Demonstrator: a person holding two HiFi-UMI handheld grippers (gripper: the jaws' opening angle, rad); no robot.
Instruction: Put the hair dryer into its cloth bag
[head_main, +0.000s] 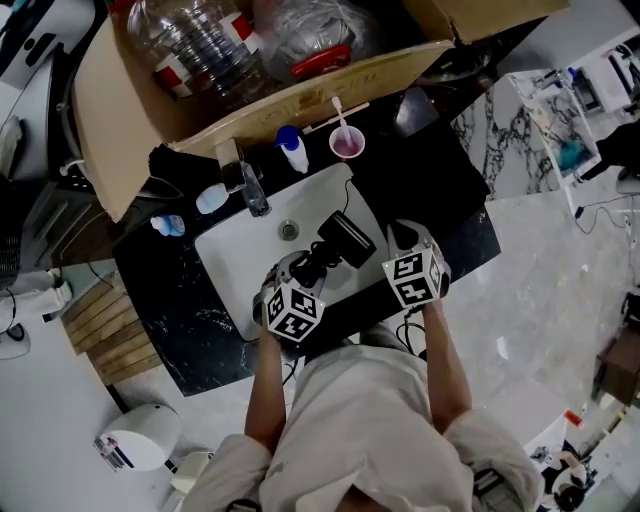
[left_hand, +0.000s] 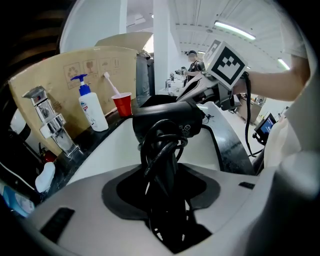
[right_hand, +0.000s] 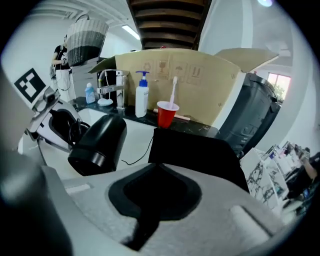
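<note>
The black hair dryer (head_main: 340, 243) hangs over the white sink basin (head_main: 230, 255). Its cord is wound round the handle. My left gripper (left_hand: 167, 200) is shut on that handle and cord, with the barrel (left_hand: 167, 120) pointing away from the jaws. My right gripper (right_hand: 160, 200) is shut on an edge of the black cloth bag (right_hand: 195, 155), which spreads out flat beyond the jaws. The right gripper view has the dryer (right_hand: 100, 145) just left of the bag, a short gap apart. In the head view the right gripper (head_main: 405, 240) stands right of the dryer, at the basin's edge.
A chrome faucet (head_main: 252, 190), a pump bottle (head_main: 292, 150) and a red cup with a toothbrush (head_main: 346, 143) line the black counter behind the basin. Behind them stands an open cardboard box (head_main: 130, 90) of plastic bottles. A dark bin (right_hand: 252, 115) stands at the right.
</note>
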